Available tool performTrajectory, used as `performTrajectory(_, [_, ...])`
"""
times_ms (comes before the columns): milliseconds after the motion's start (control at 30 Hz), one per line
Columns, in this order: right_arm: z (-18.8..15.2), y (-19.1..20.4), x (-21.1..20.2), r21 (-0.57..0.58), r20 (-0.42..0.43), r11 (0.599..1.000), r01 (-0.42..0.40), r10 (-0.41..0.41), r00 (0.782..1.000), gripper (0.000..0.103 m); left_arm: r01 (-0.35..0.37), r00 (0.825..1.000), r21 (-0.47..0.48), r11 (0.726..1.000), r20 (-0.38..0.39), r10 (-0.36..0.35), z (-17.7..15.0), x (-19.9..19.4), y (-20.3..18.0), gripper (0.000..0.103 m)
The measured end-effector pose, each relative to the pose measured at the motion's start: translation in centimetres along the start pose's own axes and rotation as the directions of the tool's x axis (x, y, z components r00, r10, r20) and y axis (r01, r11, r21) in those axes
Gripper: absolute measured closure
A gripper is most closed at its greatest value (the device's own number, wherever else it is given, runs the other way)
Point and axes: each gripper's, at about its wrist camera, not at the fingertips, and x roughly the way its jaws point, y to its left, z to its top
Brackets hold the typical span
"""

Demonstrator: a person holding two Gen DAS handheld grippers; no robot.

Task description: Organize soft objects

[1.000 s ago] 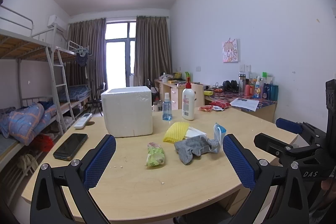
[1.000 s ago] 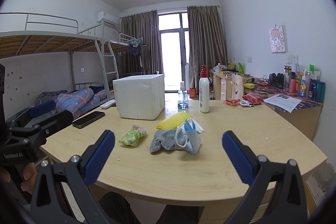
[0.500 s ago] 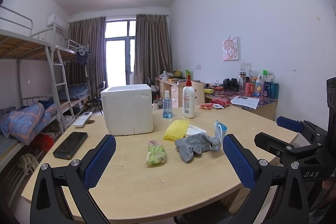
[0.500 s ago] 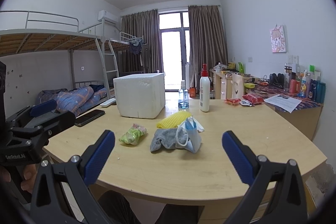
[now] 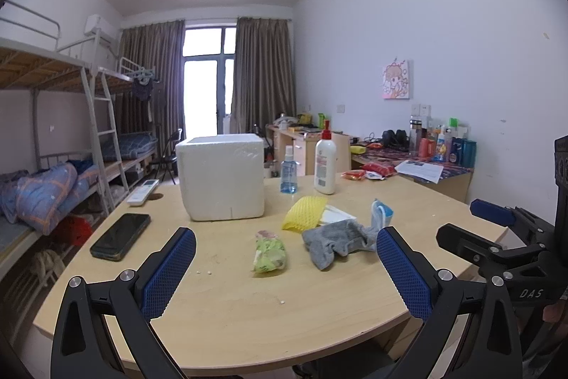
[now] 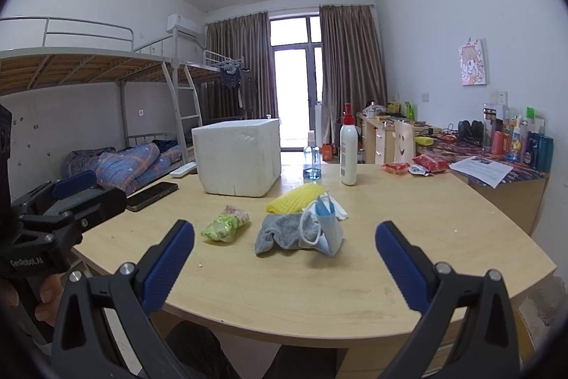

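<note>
Both of your tools are up off the table (image 5: 227, 325) with nothing in them: the left gripper (image 5: 284, 269) and the right gripper (image 6: 284, 261) each have their blue pads spread wide, so the step in hand reads as choosing and approaching the first soft item. The soft things lie in a loose group near the table's middle: a green-and-white soft packet (image 5: 269, 256) on its own to the left, a grey sock (image 5: 337, 242) in the centre, a blue face mask (image 6: 325, 229) resting against the sock, and a yellow foam net (image 5: 304, 214) just behind with something white under it, possibly tissue, though that is hard to tell from here. The white foam box (image 5: 222, 176) behind them looks the likely place for them. Take the packet first with your left tool, since it sits apart and will not drag a neighbour. Come down with one pad on each long side and close gently. For the sock, bite a bunched fold, not a flat edge, and watch the mask's ear loops, which may snag and ride along.
</note>
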Motion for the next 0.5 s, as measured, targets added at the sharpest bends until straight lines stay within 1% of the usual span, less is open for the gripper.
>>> performTrajectory(133, [-0.2, -0.1, 1.0, 0.007, -0.023, 1.000, -0.025, 0.025, 0.999, 0.000, -0.002, 1.000, -0.017, 1.000, -0.032, 0.001, -0.4, 1.0, 0.6, 0.001])
performTrajectory(400, [-0.7, 0.5, 3.2, -0.031, -0.075, 0.999, -0.013, 0.011, 0.997, 0.000, -0.014, 0.996, -0.028, 0.999, -0.094, 0.012, -1.3, 4.0, 1.5, 0.001])
performTrajectory(500, [-0.9, 0.0, 4.1, -0.004, -0.096, 1.000, -0.018, 0.018, 0.995, 0.000, -0.029, 0.992, -0.038, 0.999, -0.125, 0.024, -1.8, 5.1, 2.2, 0.001])
